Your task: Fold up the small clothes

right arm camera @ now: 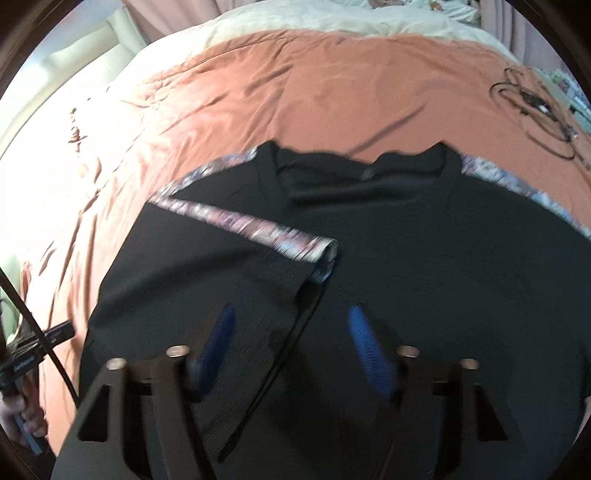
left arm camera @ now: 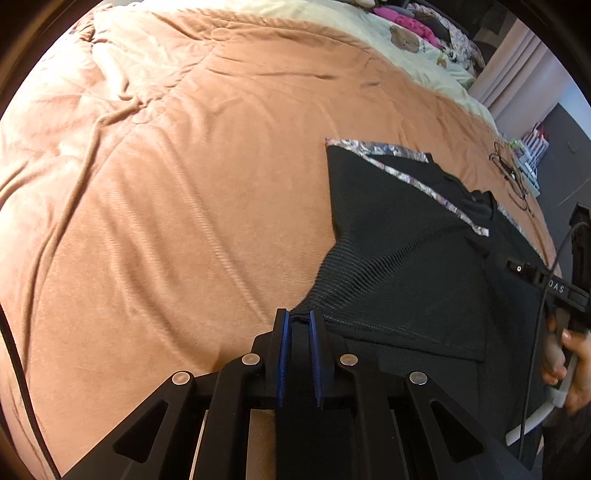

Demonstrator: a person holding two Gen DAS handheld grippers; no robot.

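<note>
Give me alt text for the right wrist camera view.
A black t-shirt with patterned shoulder trim lies on an orange-brown bedspread, its left-side sleeve folded in across the chest. The right gripper hangs above it, jaws open and holding nothing. A tangled cable lies at upper right.

A home bedroom: wide bed [left arm camera: 166,184] under a rumpled salmon quilt [right arm camera: 332,92], cream bedding [left arm camera: 295,14] at its far edge, pale curtains [left arm camera: 513,62] beyond the far corner.

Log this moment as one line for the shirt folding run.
stage: sleeve folded in | left gripper: shut on black shirt edge | right gripper: jaws open above shirt | surface: orange blanket
</note>
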